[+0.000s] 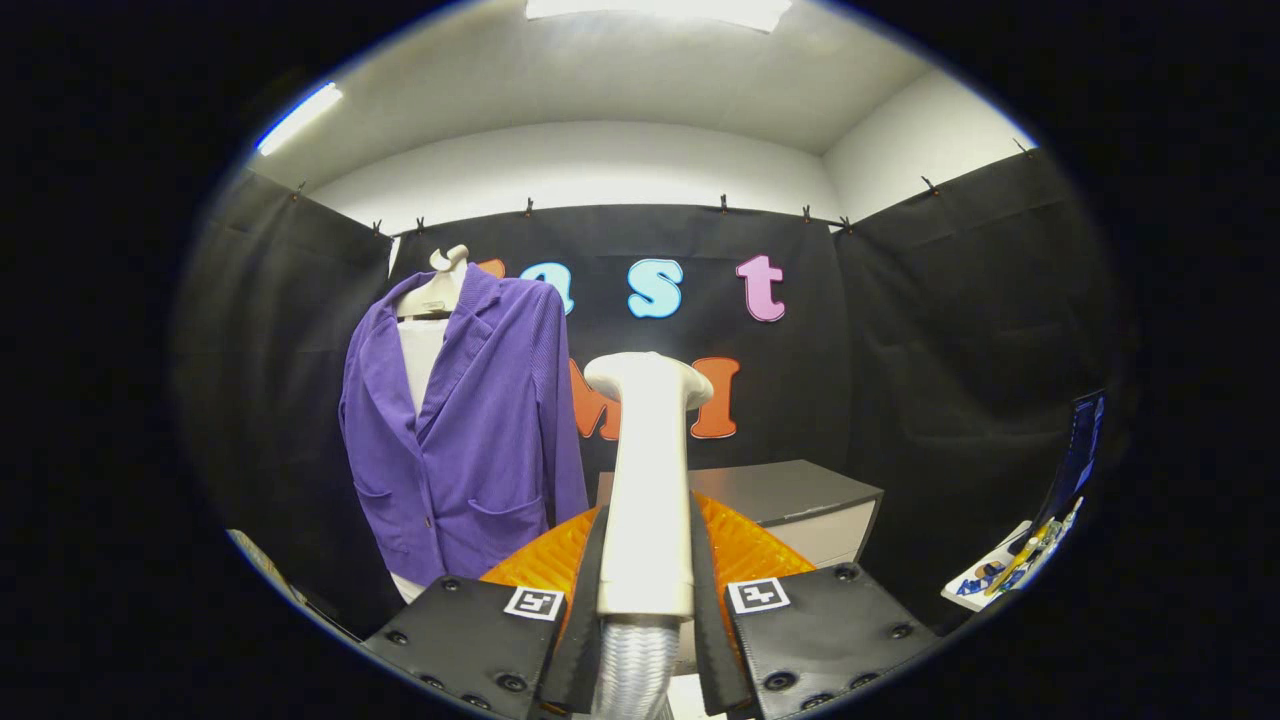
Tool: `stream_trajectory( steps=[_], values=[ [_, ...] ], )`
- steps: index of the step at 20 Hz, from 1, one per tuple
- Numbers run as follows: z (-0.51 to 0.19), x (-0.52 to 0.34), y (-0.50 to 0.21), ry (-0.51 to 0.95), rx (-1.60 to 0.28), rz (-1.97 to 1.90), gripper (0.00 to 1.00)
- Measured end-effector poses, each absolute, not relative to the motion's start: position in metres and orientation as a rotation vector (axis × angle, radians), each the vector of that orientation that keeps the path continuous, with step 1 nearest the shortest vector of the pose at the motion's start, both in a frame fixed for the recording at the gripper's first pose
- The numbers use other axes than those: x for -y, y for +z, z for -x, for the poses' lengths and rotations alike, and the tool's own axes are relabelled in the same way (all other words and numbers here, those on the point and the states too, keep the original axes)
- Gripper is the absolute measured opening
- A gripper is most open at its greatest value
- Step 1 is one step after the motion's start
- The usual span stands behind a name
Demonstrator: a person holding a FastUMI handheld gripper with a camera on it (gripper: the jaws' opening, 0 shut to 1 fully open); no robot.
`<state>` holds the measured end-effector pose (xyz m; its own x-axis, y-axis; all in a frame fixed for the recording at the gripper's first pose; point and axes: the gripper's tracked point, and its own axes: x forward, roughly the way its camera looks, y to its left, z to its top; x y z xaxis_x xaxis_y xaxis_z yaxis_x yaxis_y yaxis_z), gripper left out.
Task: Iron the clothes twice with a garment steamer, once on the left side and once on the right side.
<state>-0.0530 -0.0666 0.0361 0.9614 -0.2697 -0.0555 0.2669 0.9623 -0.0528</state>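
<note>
We see the gripper [648, 560] pinching the garment steamer [648, 470] handle upright, purple jacket [470, 420] hanging beyond, off to one side.

A cream-white garment steamer [648, 480] is held upright between the fingers of the hand-held gripper [648, 600], which are pressed against both sides of its handle; its flared head points up and a ribbed silvery hose [634, 670] runs down from its base. A purple jacket [462, 430] is hung, front open, over a white top, beyond the fingers and to the steamer's left, apart from it.
</note>
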Motion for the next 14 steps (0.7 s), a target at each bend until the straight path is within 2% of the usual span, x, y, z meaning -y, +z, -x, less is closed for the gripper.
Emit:
stream_trajectory(
  steps=[5,14],
  values=[
    [0.051,0.038,0.044,-0.321,-0.007,0.047,0.46],
    [-0.001,-0.059,0.047,-0.242,0.034,0.073,0.46]
  ],
)
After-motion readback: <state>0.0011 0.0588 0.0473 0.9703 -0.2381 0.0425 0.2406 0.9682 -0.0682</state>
